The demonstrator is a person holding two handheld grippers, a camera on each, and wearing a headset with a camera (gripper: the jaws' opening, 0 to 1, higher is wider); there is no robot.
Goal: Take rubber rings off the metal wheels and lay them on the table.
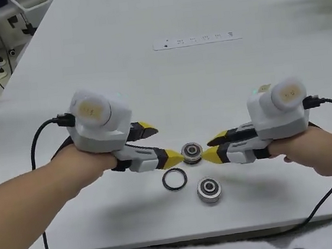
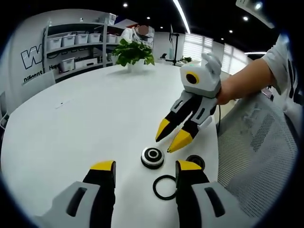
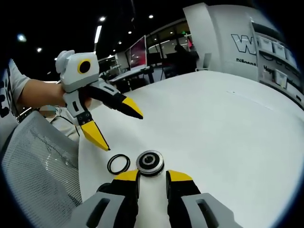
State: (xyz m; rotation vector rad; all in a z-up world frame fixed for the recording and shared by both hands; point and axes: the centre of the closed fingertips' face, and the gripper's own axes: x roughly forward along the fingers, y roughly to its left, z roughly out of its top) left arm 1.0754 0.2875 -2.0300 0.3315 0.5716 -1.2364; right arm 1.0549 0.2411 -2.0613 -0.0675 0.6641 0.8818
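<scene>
The left gripper (image 1: 161, 141), jaws spread wide and empty, sits at nine o'clock of the metal wheel (image 1: 192, 151). A loose rubber ring (image 1: 175, 179) lies at seven o'clock and a second wheel (image 1: 209, 189) near five. At three o'clock the right gripper (image 1: 213, 146) is narrowly parted, gripping nothing; if either tip closes off-centre, the small wheel could skid away across the table (image 1: 117, 58).

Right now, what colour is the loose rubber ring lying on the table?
Black rubber ring, clearest in head view.
</scene>
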